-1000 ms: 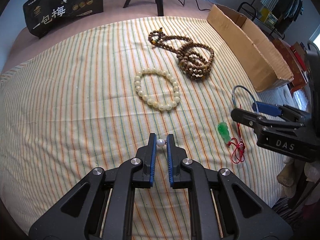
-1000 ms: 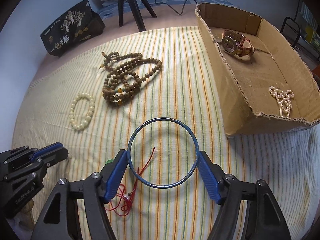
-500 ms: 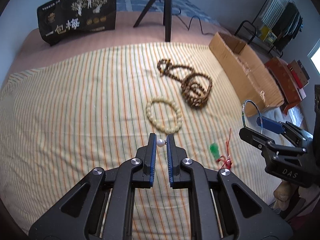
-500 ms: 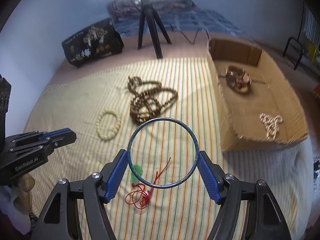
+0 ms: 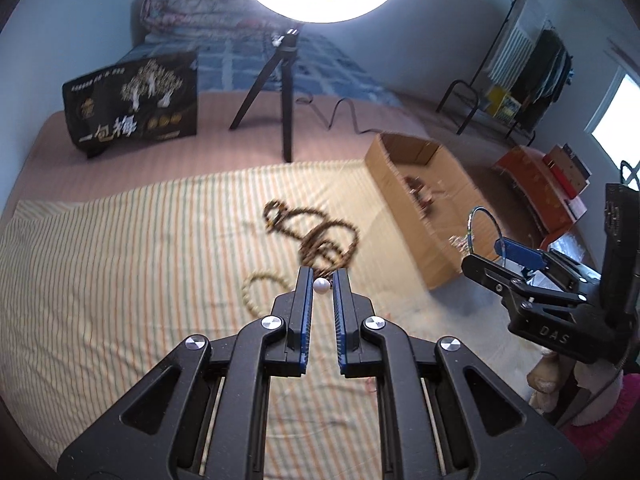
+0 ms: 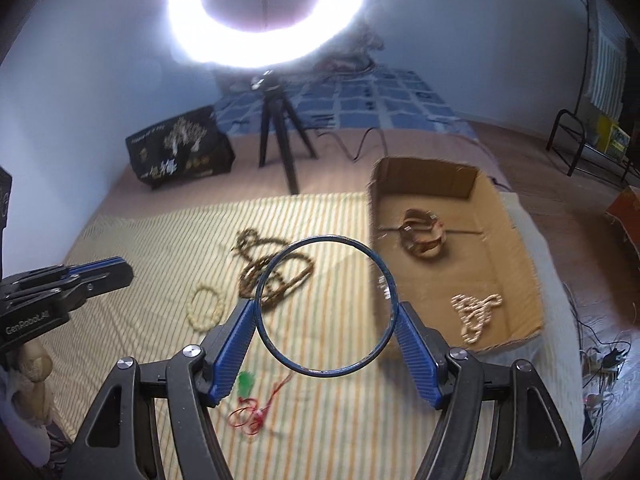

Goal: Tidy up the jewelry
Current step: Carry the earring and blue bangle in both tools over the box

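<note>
Between the pads of your left hand-held gripper (image 5: 322, 285) sits a small white pearl (image 5: 321, 285), pinched at the very tips with the jaws nearly closed. Your right hand-held gripper (image 6: 325, 316) stands wide, its pads pressing on opposite sides of a thin blue ring (image 6: 362, 363), which faces the camera flat-on like a hoop.

What the coming move turns on is the cardboard box (image 6: 505, 216). From the right hand-held gripper it lies at about 1 o'clock, near, with its long axis running away from you toward 12. From the left one it lies at about 2 o'clock, farther off, and the right hand-held gripper stands between the two. So your right hand is the nearer one, and I would judge the ring goes in first. Inside the box a watch (image 6: 424, 236) rests toward the far end and a pale bead string (image 6: 476, 312) toward the near end; the floor between them looks free.

On the striped bed cover (image 6: 160, 248) lie a brown bead necklace (image 6: 250, 276) at 11 o'clock, a cream bracelet (image 6: 206, 307) beside it, and a green pendant on red cord (image 6: 246, 382) just below the right pad.

Both views are blurred, so finer detail is hard to tell.
</note>
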`<state>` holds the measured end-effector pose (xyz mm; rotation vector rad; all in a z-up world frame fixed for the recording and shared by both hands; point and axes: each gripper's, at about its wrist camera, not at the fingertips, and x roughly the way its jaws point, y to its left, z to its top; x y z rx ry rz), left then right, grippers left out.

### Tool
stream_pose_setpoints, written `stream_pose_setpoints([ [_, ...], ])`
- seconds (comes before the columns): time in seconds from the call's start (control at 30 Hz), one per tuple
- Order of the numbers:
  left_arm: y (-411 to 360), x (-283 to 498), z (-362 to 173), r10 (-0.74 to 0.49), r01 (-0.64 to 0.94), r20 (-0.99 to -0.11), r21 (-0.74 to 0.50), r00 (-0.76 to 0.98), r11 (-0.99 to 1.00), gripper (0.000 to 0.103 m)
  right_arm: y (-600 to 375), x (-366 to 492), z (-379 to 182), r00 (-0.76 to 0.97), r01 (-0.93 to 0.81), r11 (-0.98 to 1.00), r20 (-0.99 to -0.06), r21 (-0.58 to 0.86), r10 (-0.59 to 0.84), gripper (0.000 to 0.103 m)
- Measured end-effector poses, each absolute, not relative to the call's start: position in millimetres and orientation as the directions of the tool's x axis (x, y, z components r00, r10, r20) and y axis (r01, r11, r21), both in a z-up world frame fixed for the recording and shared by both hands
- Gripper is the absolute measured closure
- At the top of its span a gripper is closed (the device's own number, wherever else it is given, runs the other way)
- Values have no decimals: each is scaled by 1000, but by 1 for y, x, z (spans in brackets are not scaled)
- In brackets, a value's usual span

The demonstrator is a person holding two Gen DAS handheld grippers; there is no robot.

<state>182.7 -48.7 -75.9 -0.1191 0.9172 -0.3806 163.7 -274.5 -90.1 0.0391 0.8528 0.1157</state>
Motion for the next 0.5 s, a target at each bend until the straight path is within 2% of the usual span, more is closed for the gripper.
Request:
stream_pose_setpoints([
  [0.5,-107,192,-56,-426,356,-707,-257,565,898,95,-351,182,-71,683,32,990,-726,137,79,31],
])
